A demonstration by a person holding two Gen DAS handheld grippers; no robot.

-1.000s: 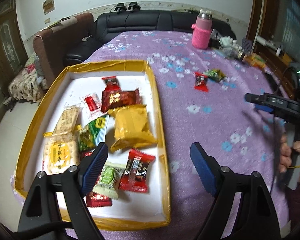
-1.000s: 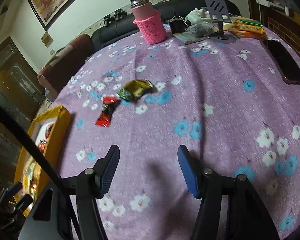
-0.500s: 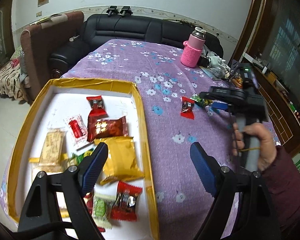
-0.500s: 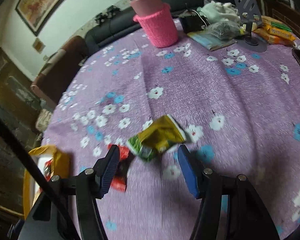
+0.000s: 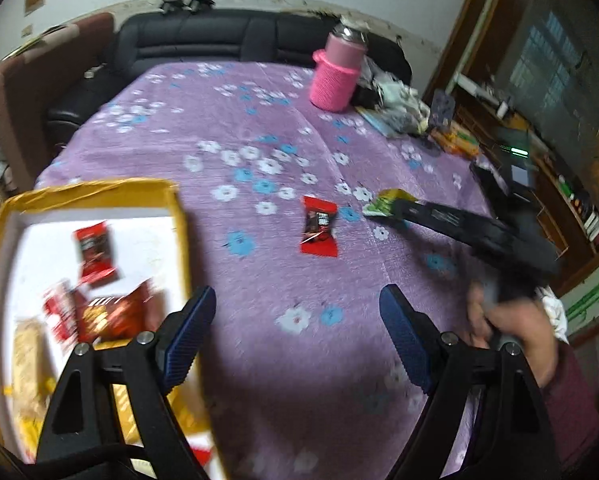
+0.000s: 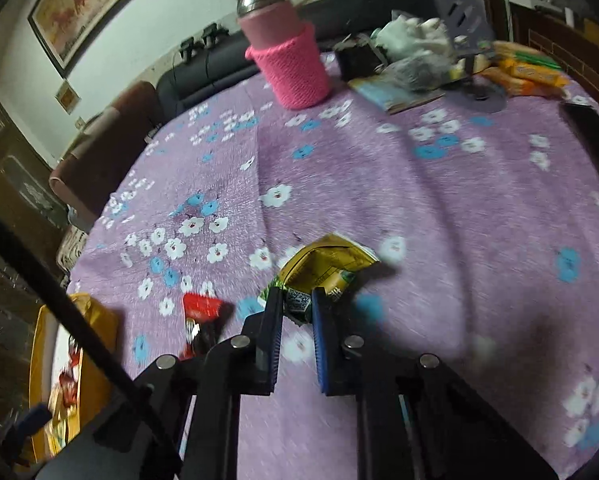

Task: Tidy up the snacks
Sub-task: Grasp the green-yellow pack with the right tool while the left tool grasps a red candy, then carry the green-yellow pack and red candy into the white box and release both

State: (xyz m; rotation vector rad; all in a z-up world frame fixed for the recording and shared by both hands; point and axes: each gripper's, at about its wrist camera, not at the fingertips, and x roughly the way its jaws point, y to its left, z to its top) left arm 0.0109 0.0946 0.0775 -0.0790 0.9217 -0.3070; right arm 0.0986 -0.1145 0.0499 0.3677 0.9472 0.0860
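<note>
Left gripper (image 5: 295, 336): jaws spread wide, nothing between them, hovering over purple floral tablecloth (image 5: 259, 128) beside the yellow tray (image 5: 179, 216). The tray holds several wrapped snacks, blurred. Right gripper (image 6: 295, 316): jaws nearly closed, pinching the near end of the green-yellow snack packet (image 6: 331, 260), which lies on the cloth ahead of the tips. 1 red candy (image 6: 201, 312) lies just left of it, apart from the tray. Far side: pink-sleeved flask (image 6: 291, 64) upright, clutter near table's edge, black sofa (image 5: 203, 40) behind.

Tray snacks (image 5: 99, 312) motion-blurred, edge-cropped
</note>
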